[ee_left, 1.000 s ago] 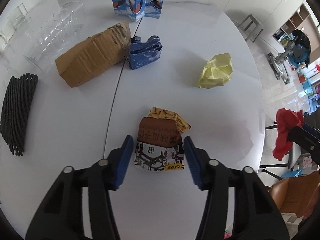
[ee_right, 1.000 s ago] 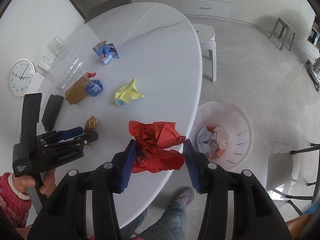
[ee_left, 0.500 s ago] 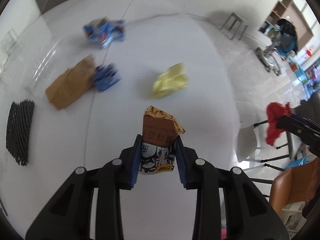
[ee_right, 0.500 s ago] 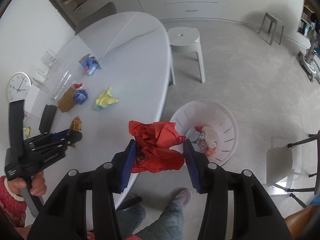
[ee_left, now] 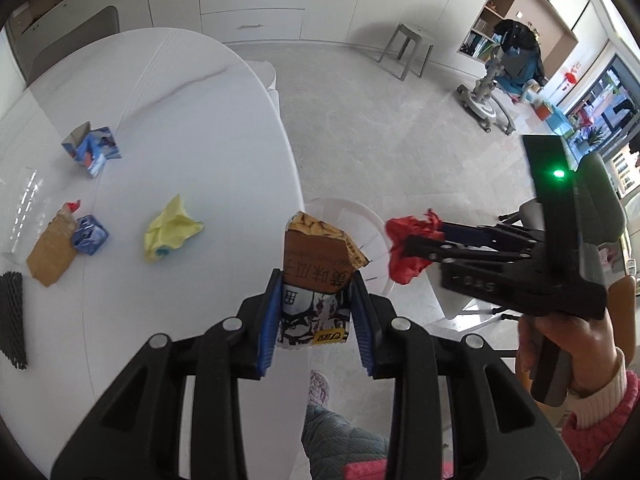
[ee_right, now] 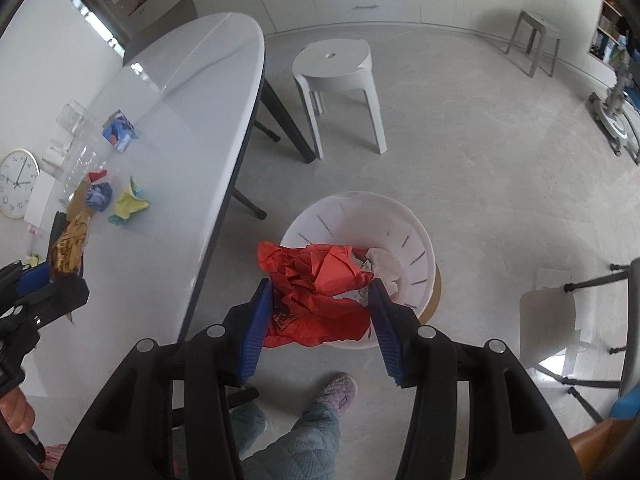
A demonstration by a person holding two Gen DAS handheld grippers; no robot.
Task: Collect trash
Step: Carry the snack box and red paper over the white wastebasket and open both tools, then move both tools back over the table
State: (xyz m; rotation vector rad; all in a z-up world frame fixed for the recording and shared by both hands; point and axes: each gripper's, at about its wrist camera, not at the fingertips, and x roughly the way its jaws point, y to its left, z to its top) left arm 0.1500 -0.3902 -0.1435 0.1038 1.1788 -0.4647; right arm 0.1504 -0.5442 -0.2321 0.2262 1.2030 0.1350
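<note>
My left gripper (ee_left: 316, 280) is shut on a brown and white snack wrapper (ee_left: 316, 256), held in the air past the edge of the white table (ee_left: 200, 120). My right gripper (ee_right: 320, 292) holds a crumpled red paper (ee_right: 316, 276) just above the near rim of the white trash bin (ee_right: 420, 240). Its jaws are opening, and the paper still spans both pads. The bin holds white and mixed scraps. The left wrist view shows the right gripper (ee_left: 420, 240) with the red paper (ee_left: 408, 248) beside the bin (ee_left: 352, 212).
On the table lie a yellow paper ball (ee_left: 170, 232), a blue crumpled wrapper (ee_left: 90, 236), brown cardboard (ee_left: 50, 256), a blue carton (ee_left: 90, 150) and black mesh (ee_left: 12, 316). A white stool (ee_right: 332, 60), a chair (ee_right: 552, 320) and the person's slippered foot (ee_right: 336, 392) stand near the bin.
The left gripper closed on the snack wrapper, lifted it and swung it right, off the table. The right gripper carried the red paper from the table edge to over the bin.
</note>
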